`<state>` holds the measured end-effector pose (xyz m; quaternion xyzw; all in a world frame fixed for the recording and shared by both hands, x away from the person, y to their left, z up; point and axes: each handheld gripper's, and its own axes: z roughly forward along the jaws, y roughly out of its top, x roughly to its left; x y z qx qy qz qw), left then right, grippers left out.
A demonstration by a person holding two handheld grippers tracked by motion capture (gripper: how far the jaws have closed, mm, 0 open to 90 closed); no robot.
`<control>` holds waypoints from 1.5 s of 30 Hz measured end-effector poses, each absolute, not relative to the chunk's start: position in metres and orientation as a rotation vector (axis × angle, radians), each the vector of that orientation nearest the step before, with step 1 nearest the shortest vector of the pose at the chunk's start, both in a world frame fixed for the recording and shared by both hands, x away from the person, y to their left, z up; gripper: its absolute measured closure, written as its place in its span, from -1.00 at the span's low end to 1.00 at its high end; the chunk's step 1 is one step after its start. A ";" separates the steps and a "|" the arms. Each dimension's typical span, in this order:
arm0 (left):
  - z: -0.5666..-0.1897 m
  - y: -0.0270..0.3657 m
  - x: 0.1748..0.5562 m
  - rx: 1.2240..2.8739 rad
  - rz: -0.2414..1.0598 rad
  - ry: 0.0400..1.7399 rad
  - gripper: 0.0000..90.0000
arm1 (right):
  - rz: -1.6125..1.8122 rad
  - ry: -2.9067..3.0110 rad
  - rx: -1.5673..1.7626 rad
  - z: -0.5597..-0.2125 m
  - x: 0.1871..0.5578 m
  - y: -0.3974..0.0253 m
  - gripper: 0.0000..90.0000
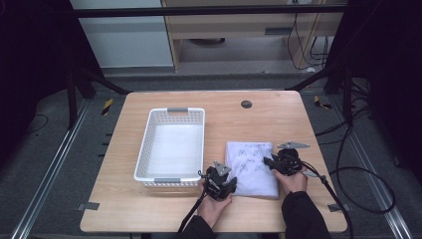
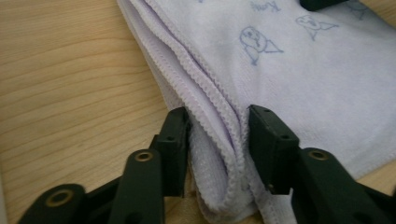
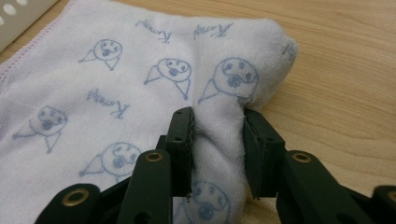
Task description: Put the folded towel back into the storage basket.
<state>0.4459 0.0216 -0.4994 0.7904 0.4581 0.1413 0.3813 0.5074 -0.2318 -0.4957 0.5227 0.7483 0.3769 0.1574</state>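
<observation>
The left tongs [image 2: 218, 140] are closed on the stacked hemmed edges of the folded white terry towel printed with small blue cartoon faces [image 2: 299, 70]; several layers of cloth are bunched between the two black jaws. In the high view the left tongs [image 1: 220, 182] sit at the towel's near left corner, held by the person's left hand [image 1: 214, 205].

The right tongs [image 3: 217, 140] are closed on a raised fold of the same towel [image 3: 112, 79], the pinched cloth standing up between the jaws. In the high view the right tongs [image 1: 278, 162] grip the towel's right edge, with the right hand [image 1: 293, 180] behind them and a black cable trailing off to the right.

The towel [image 1: 253, 169] lies flat on the near right part of the light wooden rectangular worktop [image 1: 268, 117]. Just beside it to the left stands a white perforated plastic basket with grey handle strips [image 1: 144, 152], its long side parallel to the towel and its inside bare. A small dark round grommet [image 1: 246, 104] sits near the worktop's far edge.

The worktop stands on grey carpeted floor [image 1: 50, 149] between metal rails [image 1: 45, 184]. Black frame struts and dark curtains flank both sides. Beyond the far edge are a pale wooden cabinet [image 1: 239, 27] and loose black cables [image 1: 358, 169] on the floor at the right.
</observation>
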 end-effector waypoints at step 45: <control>-0.413 0.037 0.430 1.957 0.534 0.936 0.68 | 1.264 1.987 1.329 -0.419 0.489 -0.227 0.63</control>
